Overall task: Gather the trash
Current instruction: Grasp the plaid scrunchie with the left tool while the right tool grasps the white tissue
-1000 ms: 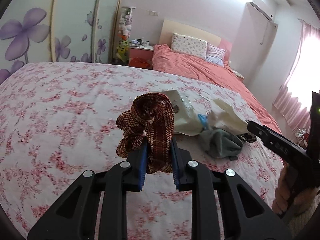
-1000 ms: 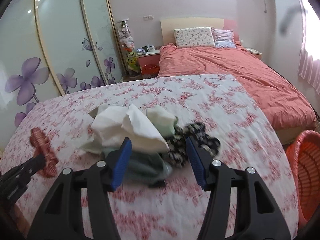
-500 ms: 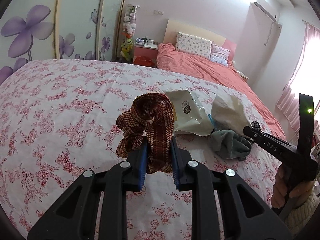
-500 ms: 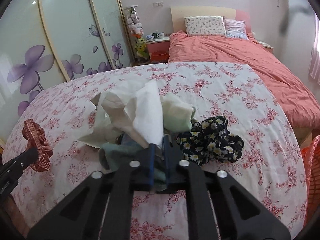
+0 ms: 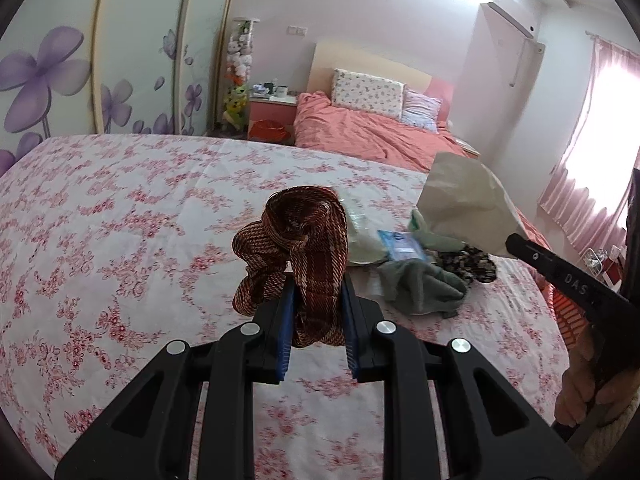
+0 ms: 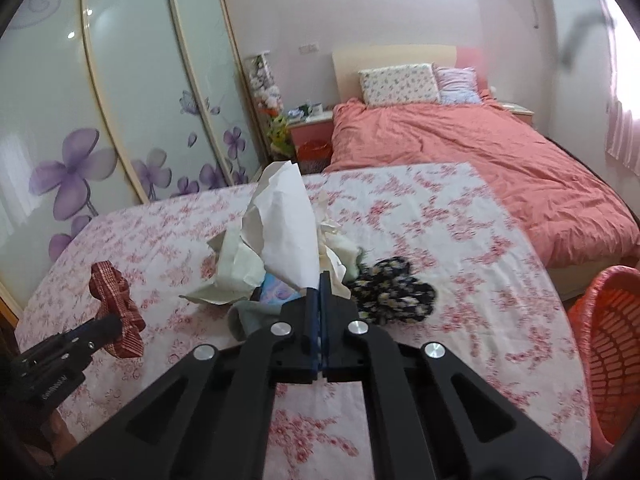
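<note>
The left gripper (image 5: 316,300) points forward and somewhat downward, its blue pads (image 5: 285,320) clamped on either side of a bunched red-brown plaid cloth (image 5: 296,240) that stands up above the fingertips. The right gripper (image 6: 319,292) is angled downward likewise, jaws brought fully together and pinching the lower corner of a crumpled white paper (image 6: 286,216) that rises above them. In the left wrist view, the person's hand (image 5: 592,396) is wrapped round the right gripper's handle at the right edge.

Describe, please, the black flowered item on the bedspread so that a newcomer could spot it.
On the pink-flowered bedspread, find the heap of paper and cloth. At its side nearest the orange basket lies the black fabric piece, the only dark one, printed with small daisies.
</note>
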